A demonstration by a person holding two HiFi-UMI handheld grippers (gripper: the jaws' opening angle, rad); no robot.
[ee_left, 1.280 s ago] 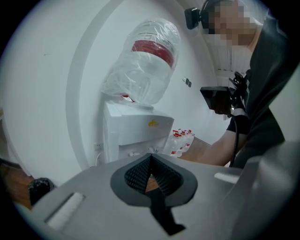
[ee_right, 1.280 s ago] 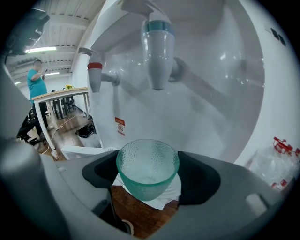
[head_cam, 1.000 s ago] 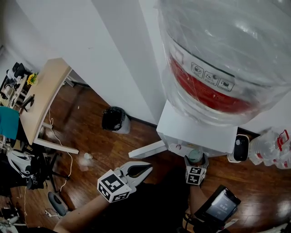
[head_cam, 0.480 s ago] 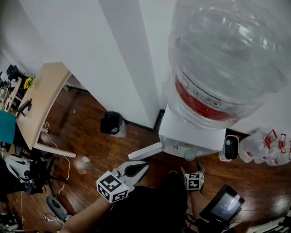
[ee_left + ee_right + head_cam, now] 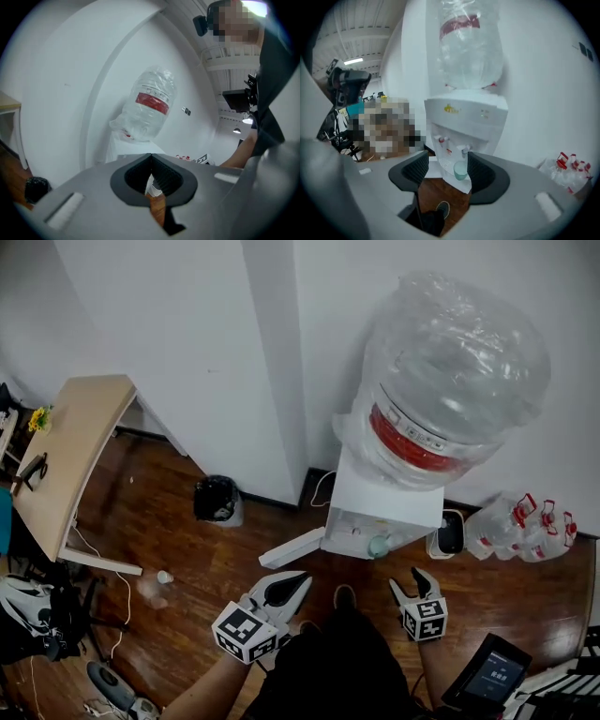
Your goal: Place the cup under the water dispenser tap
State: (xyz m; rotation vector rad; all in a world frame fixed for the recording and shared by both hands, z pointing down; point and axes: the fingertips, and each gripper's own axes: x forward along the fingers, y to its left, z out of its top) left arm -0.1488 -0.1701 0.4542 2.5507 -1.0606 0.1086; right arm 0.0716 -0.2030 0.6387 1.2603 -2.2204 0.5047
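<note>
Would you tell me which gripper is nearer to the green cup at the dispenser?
Right. In the head view the right gripper, jaws closing with nothing between them, is just below-right of the cup; the left gripper lies farther off, lower left.

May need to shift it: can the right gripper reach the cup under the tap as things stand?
Probably yes: the cup stands straight ahead of the right gripper, only floor between. Its empty jaws are closing and need reopening.
</note>
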